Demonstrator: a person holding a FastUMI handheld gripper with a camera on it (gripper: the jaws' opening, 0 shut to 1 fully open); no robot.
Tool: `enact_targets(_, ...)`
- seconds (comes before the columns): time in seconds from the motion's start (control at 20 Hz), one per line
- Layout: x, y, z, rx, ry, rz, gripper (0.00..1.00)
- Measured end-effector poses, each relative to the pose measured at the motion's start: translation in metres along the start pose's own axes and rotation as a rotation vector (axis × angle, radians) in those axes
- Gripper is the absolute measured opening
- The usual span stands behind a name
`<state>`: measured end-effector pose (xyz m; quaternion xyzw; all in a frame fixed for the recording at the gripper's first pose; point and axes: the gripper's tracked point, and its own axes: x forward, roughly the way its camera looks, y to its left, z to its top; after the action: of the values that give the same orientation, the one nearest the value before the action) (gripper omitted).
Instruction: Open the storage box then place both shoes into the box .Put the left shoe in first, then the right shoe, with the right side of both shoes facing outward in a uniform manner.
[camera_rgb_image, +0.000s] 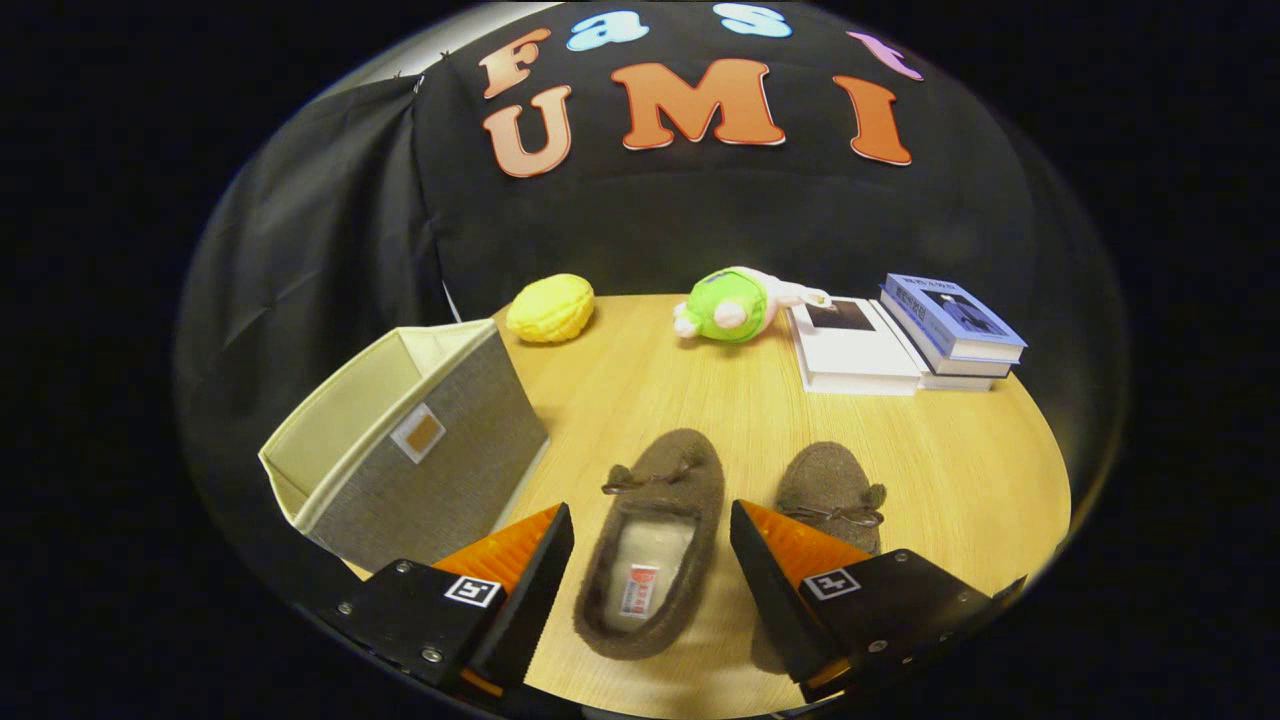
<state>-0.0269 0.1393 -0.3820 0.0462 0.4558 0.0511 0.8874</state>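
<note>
Gripper view: the gripper (650, 560) is spread wide, its two wedge-shaped fingers (520, 590) apart and holding nothing. Each finger carries ridged pads and a small square black-and-white marker tag on its housing. Between the fingers lies the brown fuzzy moccasin slipper with a pale fleece lining (652, 545), toe pointing away, opening upward, a bow lace across the vamp. A small red-and-white label sits on its insole; the print is too small to read. Neither finger is seen touching it. The second brown fuzzy moccasin slipper (830, 495) lies just beside the first, partly hidden behind the right finger, its bow lace visible.

Both slippers rest near the front edge of the round light-wood table (960, 470), which shows a fine straight grain. The grey woven-fabric storage box with a cream lining (400, 440) stands at the left edge of the table, open at the top, rectangular, slightly overhanging. A square cream tag with an orange-brown centre is fixed on its grey face; no writing is legible.

Near the far edge lie a yellow ribbed corn-shaped toy (550, 308) and a green-and-white plush toy (735, 305). At the far right sits a white book (855, 350), with a blue-covered book (950, 318) stacked on another beside it; cover writing is unreadable.
</note>
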Motion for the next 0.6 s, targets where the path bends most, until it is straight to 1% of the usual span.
enact_targets(0.3, 0.032, -0.023, -0.019, -0.017, 0.066, -0.059, 0.87)
enact_targets(0.4, 0.044, -0.028, -0.022, -0.021, 0.079, -0.077, 0.82)
enact_targets(0.5, 0.055, -0.032, -0.024, -0.029, 0.087, -0.096, 0.76)
enact_targets(0.55, 0.062, -0.032, -0.024, -0.033, 0.091, -0.103, 0.7)
enact_targets(0.6, 0.067, -0.036, -0.025, -0.032, 0.096, -0.117, 0.66)
